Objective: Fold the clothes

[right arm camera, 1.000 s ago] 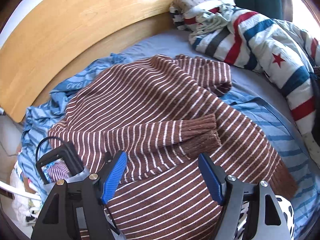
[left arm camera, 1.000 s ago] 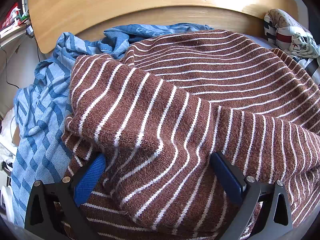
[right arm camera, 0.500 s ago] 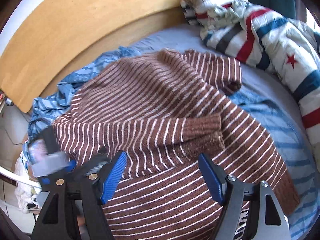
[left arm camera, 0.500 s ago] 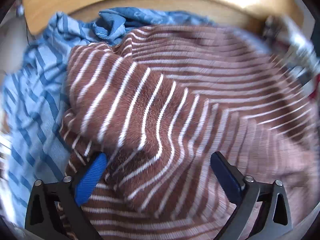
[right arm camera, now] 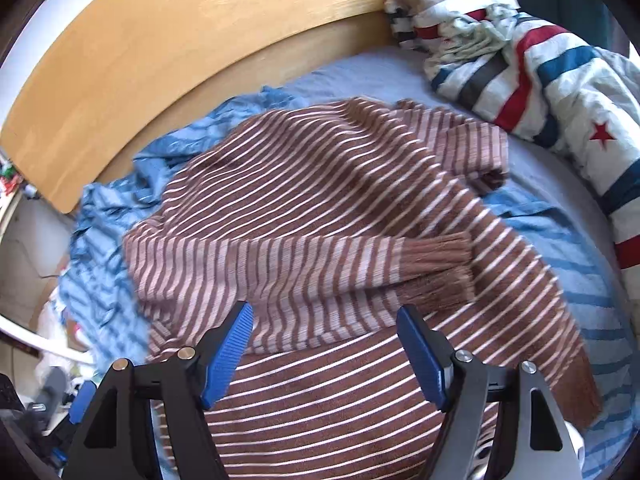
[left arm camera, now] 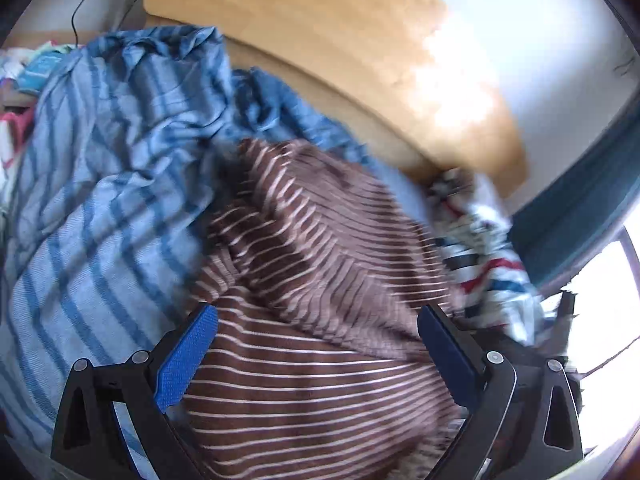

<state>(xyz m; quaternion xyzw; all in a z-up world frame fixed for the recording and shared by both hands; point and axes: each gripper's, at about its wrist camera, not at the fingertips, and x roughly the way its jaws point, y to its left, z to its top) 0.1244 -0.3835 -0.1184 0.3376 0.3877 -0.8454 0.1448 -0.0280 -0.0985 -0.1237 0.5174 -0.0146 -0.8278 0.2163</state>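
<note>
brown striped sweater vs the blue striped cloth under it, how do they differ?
The sweater is brown with thin pale stripes; the cloth is light blue with darker blue stripes. The sweater looks like thick knit with ribbed cuffs; the cloth looks thin and crumpled. The sweater lies on top, the cloth underneath, showing at both sides. Both are striped and lie on the bed.

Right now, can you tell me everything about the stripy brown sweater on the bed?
The sweater is a brown knit with thin white stripes and plain ribbed cuffs. It lies spread but rumpled on the bed, one sleeve folded across its body, the other bunched near the far side. It rests on a blue striped cloth. No gripper pinches it.
</note>
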